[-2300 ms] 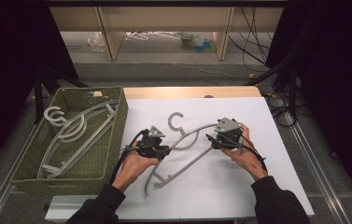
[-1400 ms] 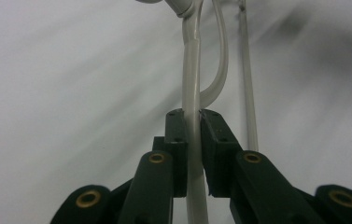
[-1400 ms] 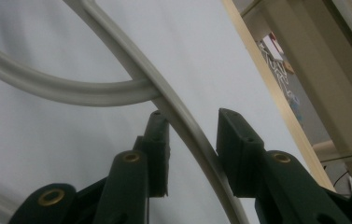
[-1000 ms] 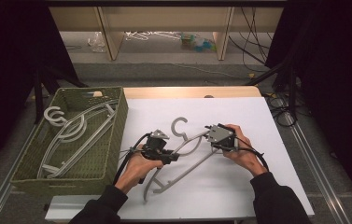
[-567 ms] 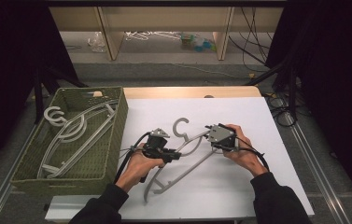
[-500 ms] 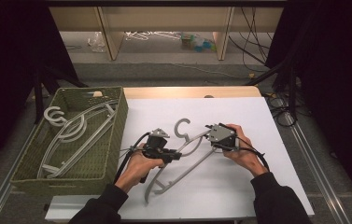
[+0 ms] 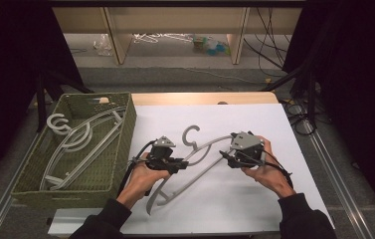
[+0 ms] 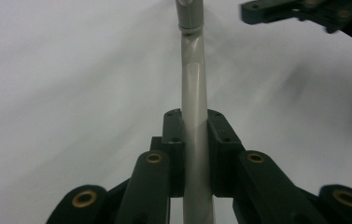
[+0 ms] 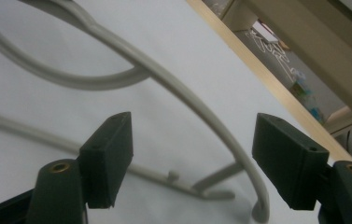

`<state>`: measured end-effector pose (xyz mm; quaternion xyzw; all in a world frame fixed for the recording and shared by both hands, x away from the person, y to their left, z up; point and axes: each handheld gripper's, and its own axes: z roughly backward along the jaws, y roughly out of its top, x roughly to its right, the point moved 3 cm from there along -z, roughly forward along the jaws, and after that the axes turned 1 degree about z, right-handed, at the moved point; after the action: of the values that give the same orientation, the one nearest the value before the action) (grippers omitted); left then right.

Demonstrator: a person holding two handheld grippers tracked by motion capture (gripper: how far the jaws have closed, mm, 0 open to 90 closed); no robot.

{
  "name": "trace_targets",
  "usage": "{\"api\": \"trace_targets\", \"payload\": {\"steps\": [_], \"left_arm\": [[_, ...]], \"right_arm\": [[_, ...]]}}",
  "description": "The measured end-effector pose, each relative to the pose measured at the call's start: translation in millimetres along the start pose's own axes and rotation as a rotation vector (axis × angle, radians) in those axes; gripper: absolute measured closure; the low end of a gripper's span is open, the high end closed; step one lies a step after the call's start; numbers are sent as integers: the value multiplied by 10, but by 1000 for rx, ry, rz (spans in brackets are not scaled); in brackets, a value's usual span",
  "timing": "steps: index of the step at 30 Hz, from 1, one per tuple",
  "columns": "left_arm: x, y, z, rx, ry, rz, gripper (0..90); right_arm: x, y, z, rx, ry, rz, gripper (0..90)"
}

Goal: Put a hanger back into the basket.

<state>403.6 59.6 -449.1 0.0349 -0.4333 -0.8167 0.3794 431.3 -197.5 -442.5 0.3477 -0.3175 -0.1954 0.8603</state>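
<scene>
So the grey plastic hanger point(image 7: 195, 157) is lying out on the white table sheet point(image 7: 254, 199), roughly mid-table, hook end pointing away from the person and its long bar running down toward the near edge. The left gripper point(image 7: 171, 162) has its jaws clamped tight on one arm of it; in the left gripper view you can see the grey bar point(image 8: 194, 140) squeezed right between the two black pads point(image 8: 172, 140), running straight up the frame. The left hand point(image 7: 142, 177) is wrapped around that gripper from below.

The right gripper point(image 7: 232, 158) sits just beside the hanger's other shoulder, jaws spread wide and holding nothing. In the right gripper view the curved arm point(image 9: 187, 102) passes through the gap between them, though I honestly can't tell if a pad is touching it. The right hand point(image 7: 264, 167) holds it from the right.

Over on the left, well apart from the action, there's a green woven basket point(image 7: 31, 181) with more grey hangers point(image 7: 75, 142) piled inside.
</scene>
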Motion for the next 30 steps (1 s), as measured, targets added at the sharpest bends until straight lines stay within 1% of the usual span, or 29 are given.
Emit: {"api": "trace_targets", "payload": {"steps": [2, 4, 5, 6, 9, 11, 14, 16, 17, 18, 19, 20, 21, 22, 23, 24, 25, 28, 29, 30], "left_arm": [[-16, 3, 49, 7, 12, 9, 791], [-39, 5, 111, 8, 20, 10, 791], [-39, 5, 111, 8, 20, 10, 791], [-56, 18, 182, 25, 21, 31, 791], [-74, 44, 288, 45, 28, 47, 791], [-79, 65, 377, 62, 38, 53, 791], [-66, 94, 533, 98, 21, 73, 791], [-64, 122, 658, 136, 8, 91, 791], [-64, 122, 658, 136, 8, 91, 791], [-66, 152, 767, 161, 13, 93, 791], [-71, 175, 841, 182, 10, 98, 790], [-71, 175, 841, 182, 10, 98, 790], [-87, 210, 967, 208, 6, 105, 791], [-87, 210, 967, 208, 6, 105, 791], [-105, 238, 1073, 233, -1, 118, 791], [-115, 253, 1130, 246, 7, 122, 791], [-115, 253, 1130, 246, 7, 122, 791], [-189, 278, 1354, 254, 19, 131, 791], [-217, 282, 1406, 267, 27, 134, 791], [-217, 282, 1406, 267, 27, 134, 791]], "right_arm": [[-23, -20, 95, 7, -3, -32, 280], [-53, -38, 205, 30, 0, -93, 270], [-67, -48, 254, 44, 6, -119, 268], [-92, -58, 313, 62, 20, -139, 269], [-153, -75, 419, 90, 42, -179, 269], [-202, -81, 476, 97, 59, -193, 273], [-274, -83, 558, 109, 82, -224, 269], [-316, -84, 603, 132, 99, -244, 265], [-341, -88, 628, 144, 104, -254, 263], [-360, -93, 645, 151, 106, -258, 260], [-376, -99, 663, 149, 108, -264, 254], [-376, -99, 663, 149, 108, -264, 254], [-413, -117, 700, 161, 117, -291, 241], [-413, -117, 700, 161, 117, -291, 241], [-436, -138, 730, 167, 122, -299, 241], [-444, -144, 738, 172, 119, -298, 241], [-444, -144, 738, 172, 119, -298, 241], [-487, -180, 759, 170, 129, -311, 241], [-490, -186, 763, 163, 137, -309, 241], [-490, -186, 763, 163, 137, -309, 241]]}}
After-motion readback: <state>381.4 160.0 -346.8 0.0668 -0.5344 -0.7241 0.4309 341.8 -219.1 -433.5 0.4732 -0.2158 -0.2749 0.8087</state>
